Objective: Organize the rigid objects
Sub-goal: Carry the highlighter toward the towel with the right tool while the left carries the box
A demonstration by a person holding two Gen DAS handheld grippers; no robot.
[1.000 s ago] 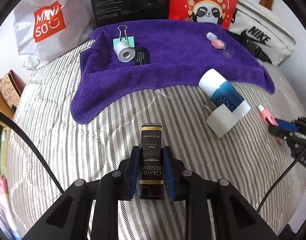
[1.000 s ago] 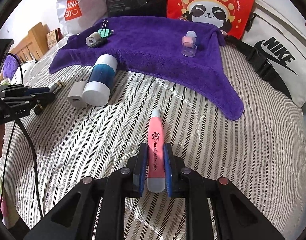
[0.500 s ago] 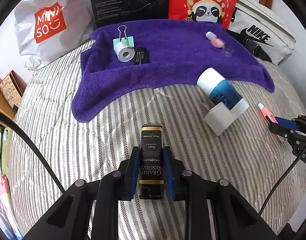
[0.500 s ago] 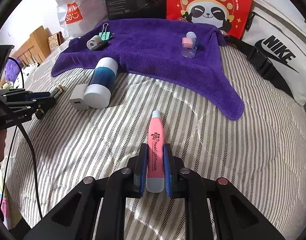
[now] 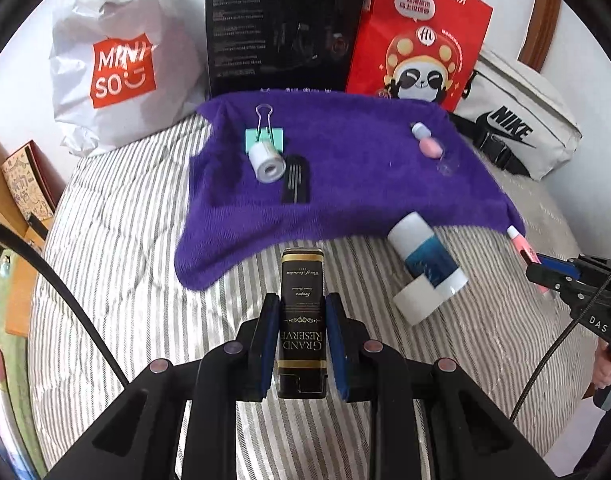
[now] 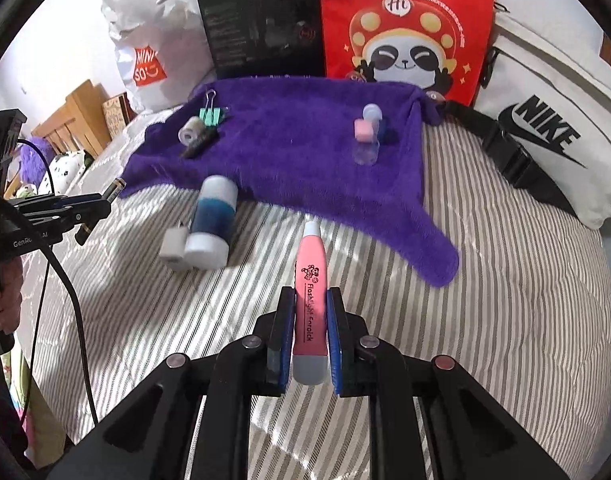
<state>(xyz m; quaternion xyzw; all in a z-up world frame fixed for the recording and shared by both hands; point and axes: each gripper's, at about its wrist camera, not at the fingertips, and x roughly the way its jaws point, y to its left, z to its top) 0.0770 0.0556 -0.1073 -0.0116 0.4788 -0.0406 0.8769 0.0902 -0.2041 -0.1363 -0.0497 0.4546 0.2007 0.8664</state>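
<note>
Rigid items: two in hand, rest split between purple towel (image 5: 345, 184) & striped bed (image 5: 125, 280).
L tongs (image 5: 301, 344): clamped on black "Grand Reserve" box (image 5: 302, 320), held lengthwise, far end poking out toward towel's near edge.
R tongs (image 6: 310, 340): clamped on pink flashlight earpick (image 6: 311, 300), tip fwd, above bare stripes just short of towel corner.
On towel already: tape roll (image 5: 266, 160), green binder clip (image 5: 264, 136), black comb-like thing (image 5: 295, 180) at left; small pink/blue bits (image 5: 427, 142) at right.
Off towel: blue/white bottle (image 5: 427, 258) lying on side, touching white charger block (image 5: 415, 300).
Step, I'd guess: carry both onto towel.
How to do well: keep grip firm till item sits on cloth; lower flat, not tip-first; aim for open middle patch, clear of tape/clip group & pink bits; open slowly so nothing rolls.
Risk: soft bed + fluffy towel = earpick may roll; lay it along the pile, parallel w/ neighbours.
</note>
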